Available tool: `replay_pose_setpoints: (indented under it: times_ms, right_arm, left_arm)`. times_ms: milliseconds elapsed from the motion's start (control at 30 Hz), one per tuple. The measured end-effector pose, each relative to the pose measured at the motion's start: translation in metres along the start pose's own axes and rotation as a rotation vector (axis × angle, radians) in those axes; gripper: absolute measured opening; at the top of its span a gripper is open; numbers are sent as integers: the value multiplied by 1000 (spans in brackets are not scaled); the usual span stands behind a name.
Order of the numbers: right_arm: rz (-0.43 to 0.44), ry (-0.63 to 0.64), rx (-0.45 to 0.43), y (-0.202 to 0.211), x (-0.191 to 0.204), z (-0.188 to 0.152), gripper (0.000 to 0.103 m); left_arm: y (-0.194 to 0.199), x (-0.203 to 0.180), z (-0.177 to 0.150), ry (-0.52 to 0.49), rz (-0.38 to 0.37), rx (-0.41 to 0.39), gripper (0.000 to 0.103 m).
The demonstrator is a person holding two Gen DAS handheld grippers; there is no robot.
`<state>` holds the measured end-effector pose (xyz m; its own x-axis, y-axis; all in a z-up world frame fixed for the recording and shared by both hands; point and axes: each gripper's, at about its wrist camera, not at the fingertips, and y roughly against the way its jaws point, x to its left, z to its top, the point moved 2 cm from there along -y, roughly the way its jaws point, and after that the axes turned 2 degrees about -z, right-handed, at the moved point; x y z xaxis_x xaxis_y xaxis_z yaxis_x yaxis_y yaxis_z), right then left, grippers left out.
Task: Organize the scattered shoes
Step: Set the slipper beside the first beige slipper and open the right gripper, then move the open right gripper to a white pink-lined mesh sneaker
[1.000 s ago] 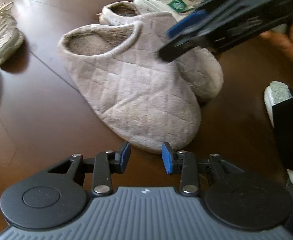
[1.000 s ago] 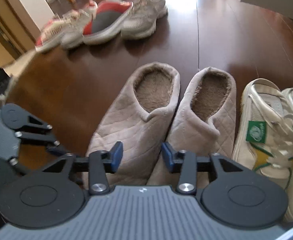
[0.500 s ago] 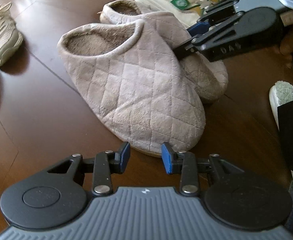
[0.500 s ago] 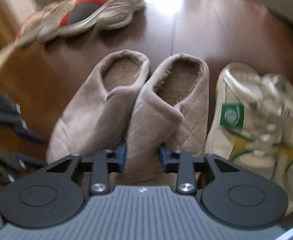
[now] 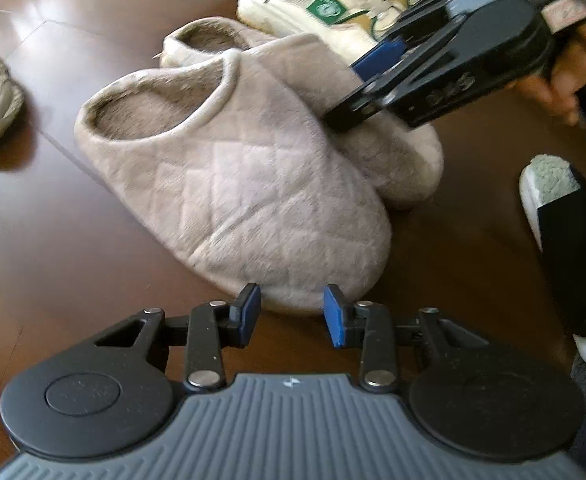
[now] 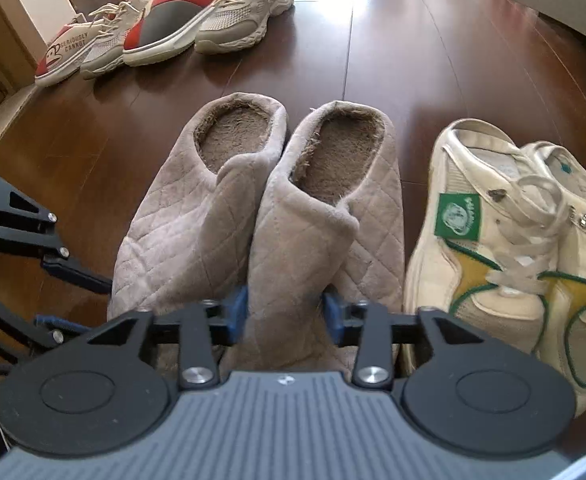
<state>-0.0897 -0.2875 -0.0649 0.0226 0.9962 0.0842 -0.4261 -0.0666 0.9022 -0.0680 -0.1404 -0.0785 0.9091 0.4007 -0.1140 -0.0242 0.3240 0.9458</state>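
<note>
You're pairing slippers mid-floor (image 6: 373,40): your right gripper (image 6: 285,314), jaws just eased wider, still pinches the right slipper (image 6: 333,208) beside its mate (image 6: 197,208). Next, release cleanly. Left gripper (image 5: 291,316) sits narrowed, holding nothing.

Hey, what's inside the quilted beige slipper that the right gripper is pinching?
The quilted beige slipper holds only brown fuzzy lining in its opening. The toe end inside is covered by the upper, where the right gripper pinches, so unseen.

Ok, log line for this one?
right tongs: just opening, pinching right quilted slipper | left tongs: empty, at left quilted slipper toe | slippers: side by side
</note>
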Motion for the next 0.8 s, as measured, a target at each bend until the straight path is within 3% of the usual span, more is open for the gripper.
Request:
replay_pose_setpoints:
  times_ms: [67,133,233,300,400,500,700,767,800]
  right_arm:
    - [45,-22,-76,20,-2,8,44]
    - [78,-18,-113,26,-1,14,49]
    - [61,35,-51,10,6,21,46]
    - [59,46,-58,10,8,31,46]
    - [114,18,-99,19,4,52,56]
    - [171,49,-83,13,3,85,57]
    - [196,214,-8,-8,15,155,56]
    - [218,306,25,-20,19,178,41]
    - [219,350,37,-24,21,185,24]
  left_arm:
    - [10,9,-5,44,13,-23,52]
    - [19,21,-9,104,35,-42,53]
    - [32,33,-12,144,81,-72,53]
    - [54,51,-21,213,131,-112,56]
    - [79,80,-25,319,172,-162,57]
    - [93,100,-8,319,190,-186,57]
    - [110,131,24,345,187,-175,57]
    - [115,143,28,385,219,-185,57]
    - [116,147,29,405,232,-197,57]
